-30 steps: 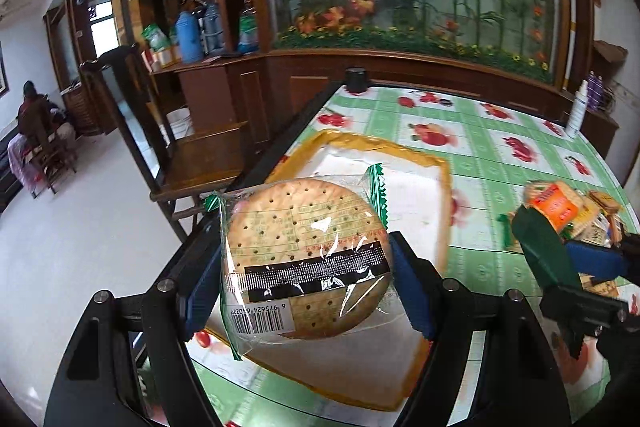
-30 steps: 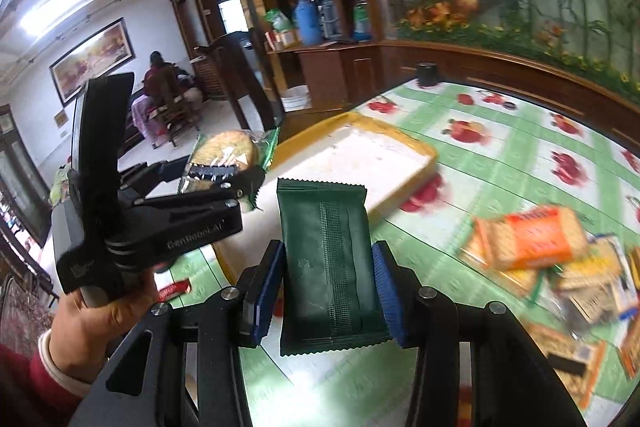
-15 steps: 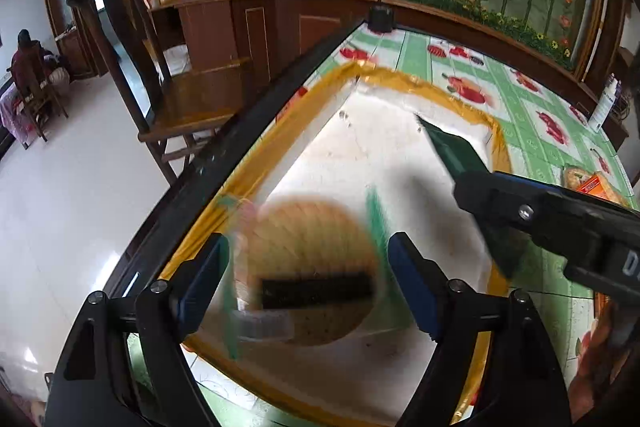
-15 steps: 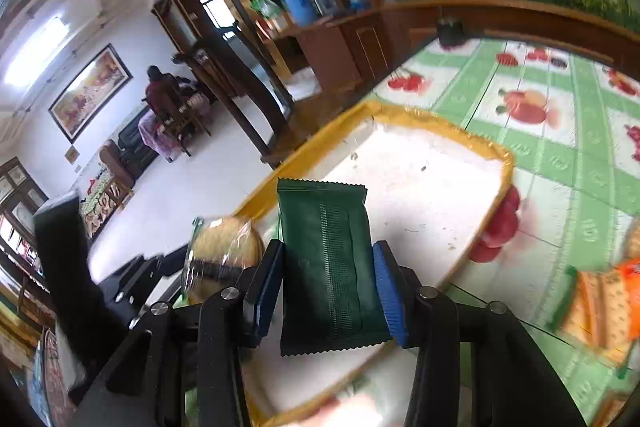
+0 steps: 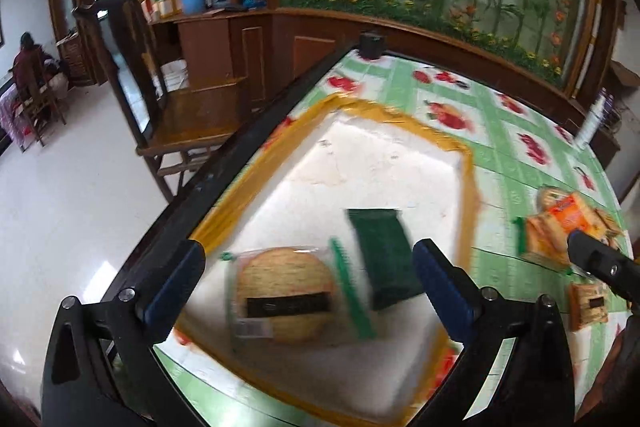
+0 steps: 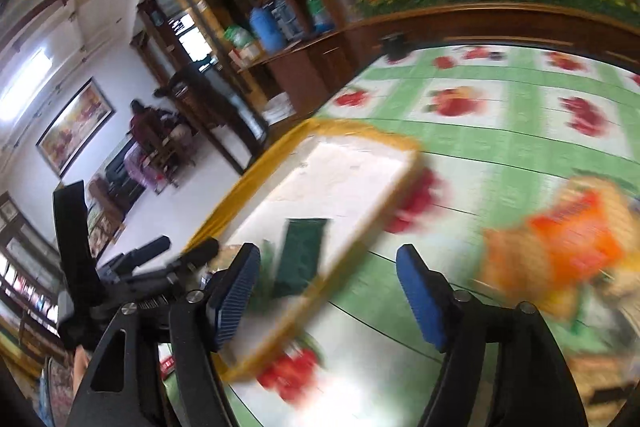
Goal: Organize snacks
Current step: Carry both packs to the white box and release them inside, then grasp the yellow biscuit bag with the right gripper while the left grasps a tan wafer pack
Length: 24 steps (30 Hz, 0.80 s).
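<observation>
A white tray with a yellow rim (image 5: 466, 163) lies on the table's left side. In it lie a round cracker in a clear wrapper (image 5: 285, 294) and a dark green snack packet (image 5: 384, 257), side by side. My left gripper (image 5: 308, 285) is open and empty above the tray's near end. My right gripper (image 6: 328, 293) is open and empty, to the right of the tray (image 6: 400, 163); the green packet (image 6: 302, 255) shows past its left finger. Several snack packs (image 5: 568, 223) lie at the right, blurred orange (image 6: 560, 247) in the right wrist view.
A green tablecloth with fruit prints (image 5: 508, 123) covers the table. A wooden chair (image 5: 188, 115) stands off the left edge. A dark knob (image 5: 371, 45) sits at the far corner. A white bottle (image 5: 592, 123) stands at the far right.
Both grippers opened and let go: the cracker and the green packet now lie in the tray. Both grippers have drawn back; the right one swings right, toward the snack pile.
</observation>
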Available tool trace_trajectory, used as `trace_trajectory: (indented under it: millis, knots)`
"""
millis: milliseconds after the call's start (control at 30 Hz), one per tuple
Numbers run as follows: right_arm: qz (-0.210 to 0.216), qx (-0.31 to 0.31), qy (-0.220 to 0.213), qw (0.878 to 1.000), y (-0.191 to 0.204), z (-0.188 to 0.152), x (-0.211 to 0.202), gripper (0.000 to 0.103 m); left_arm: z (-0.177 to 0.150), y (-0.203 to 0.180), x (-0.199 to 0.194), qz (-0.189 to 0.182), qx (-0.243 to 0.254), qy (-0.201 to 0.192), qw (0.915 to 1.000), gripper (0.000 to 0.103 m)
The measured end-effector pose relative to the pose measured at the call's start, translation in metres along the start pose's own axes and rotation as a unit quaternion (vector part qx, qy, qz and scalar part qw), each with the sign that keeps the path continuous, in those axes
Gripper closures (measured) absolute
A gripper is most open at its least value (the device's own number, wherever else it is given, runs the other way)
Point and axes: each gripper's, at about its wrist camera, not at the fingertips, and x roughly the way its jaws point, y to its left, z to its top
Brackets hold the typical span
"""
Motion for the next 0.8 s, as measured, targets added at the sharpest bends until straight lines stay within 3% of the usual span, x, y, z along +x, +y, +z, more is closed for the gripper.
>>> trace_trajectory:
  millis: [233,367,467,567,700,800]
  knots:
    - [-0.039,0.058,-0.025,0.997,-0.062,-0.028,-0.069,0.030,-0.006,-0.067,-0.016,-0.052,0.065,-0.001,0.9965,0.000]
    - [-0.074,0.091,-0.043,0.992,-0.101,-0.053,-0.110,0.026,-0.019,-0.122,-0.021,-0.103,0.137,0.003,0.9852,0.000]
    - [-0.099,0.118,-0.050,0.987,-0.126,-0.071,-0.134,0.026,-0.036,-0.169,-0.025,-0.154,0.213,0.006,0.9649,0.000]
    - [-0.124,0.146,-0.060,0.980,-0.153,-0.087,-0.157,0.026,-0.052,-0.214,-0.030,-0.178,0.285,-0.001,0.9419,0.000]
    - [-0.160,0.183,-0.076,0.967,-0.184,-0.105,-0.187,0.025,-0.066,-0.265,-0.033,-0.192,0.366,-0.017,0.9103,0.000]
    - [-0.205,0.223,-0.095,0.948,-0.205,-0.115,-0.210,0.021,-0.074,-0.292,-0.033,-0.206,0.418,-0.027,0.8843,0.000]
